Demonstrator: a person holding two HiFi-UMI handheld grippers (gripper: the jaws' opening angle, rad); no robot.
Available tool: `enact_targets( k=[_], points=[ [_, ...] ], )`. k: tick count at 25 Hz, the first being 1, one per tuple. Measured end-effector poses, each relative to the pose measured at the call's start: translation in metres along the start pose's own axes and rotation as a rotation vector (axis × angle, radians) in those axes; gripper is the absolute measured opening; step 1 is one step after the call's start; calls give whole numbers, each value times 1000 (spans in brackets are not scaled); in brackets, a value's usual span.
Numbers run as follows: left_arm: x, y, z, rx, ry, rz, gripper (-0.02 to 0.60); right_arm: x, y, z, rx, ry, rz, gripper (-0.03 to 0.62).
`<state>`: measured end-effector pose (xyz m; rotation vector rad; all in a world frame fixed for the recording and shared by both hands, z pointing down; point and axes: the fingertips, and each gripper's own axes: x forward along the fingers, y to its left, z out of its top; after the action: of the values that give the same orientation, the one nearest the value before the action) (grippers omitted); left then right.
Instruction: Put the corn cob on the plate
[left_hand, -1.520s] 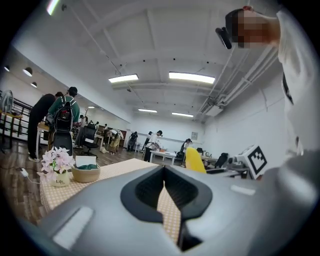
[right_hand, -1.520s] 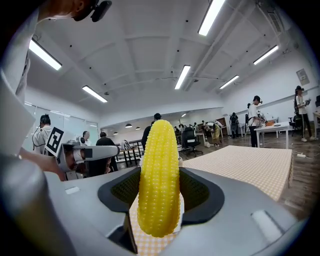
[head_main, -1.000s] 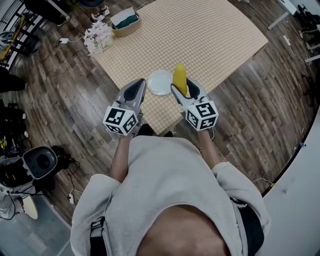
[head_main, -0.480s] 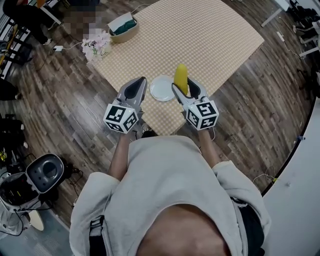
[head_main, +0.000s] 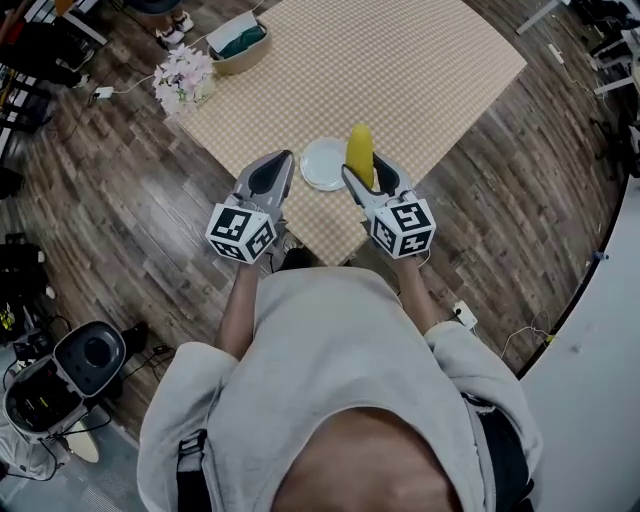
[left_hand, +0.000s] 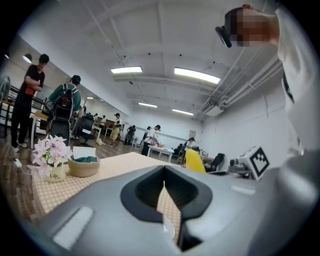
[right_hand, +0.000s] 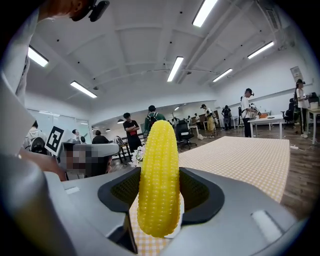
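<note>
The yellow corn cob (head_main: 359, 150) stands upright between the jaws of my right gripper (head_main: 368, 172), which is shut on it above the near edge of the checkered table (head_main: 420, 70). In the right gripper view the corn cob (right_hand: 159, 190) fills the middle of the right gripper (right_hand: 159, 172). The small white plate (head_main: 323, 163) lies on the cloth just left of the corn, between the two grippers. My left gripper (head_main: 281, 160) hovers at the plate's left, shut and holding nothing. Through the left gripper (left_hand: 163, 170) a sliver of the plate (left_hand: 168, 227) shows.
A pot of pink flowers (head_main: 183, 78) and a tan basket with green cloth (head_main: 237, 42) stand at the table's far left corner. Wooden floor surrounds the table. Several people and office chairs are in the room behind.
Both grippers hold almost the same places beside the plate, and the corn stays gripped. The head view has shifted a little over the table.
</note>
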<state>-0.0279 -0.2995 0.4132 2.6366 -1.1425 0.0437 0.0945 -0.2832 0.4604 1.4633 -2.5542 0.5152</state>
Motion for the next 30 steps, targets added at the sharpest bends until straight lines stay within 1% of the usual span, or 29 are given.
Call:
enact_targets(
  k=[5,11,21,25,30],
  points=[
    [-6,4,-24,-43,59,1,8,1,5,-28,52,55,-6,242],
    [-13,11,-62,-105,139,-3,8,3,16,-72,113,139,-11,242],
    [-22,9,-131,-191,244,-12,8,1,18,-134,160,244,-12,242],
    [-25,12,-144,-214,265,-16,8,9,16,-147,159,272,-14,242],
    [-28,14,-148,-230,273,-8,8,25,7,-153,144,288,-15,242]
  ],
)
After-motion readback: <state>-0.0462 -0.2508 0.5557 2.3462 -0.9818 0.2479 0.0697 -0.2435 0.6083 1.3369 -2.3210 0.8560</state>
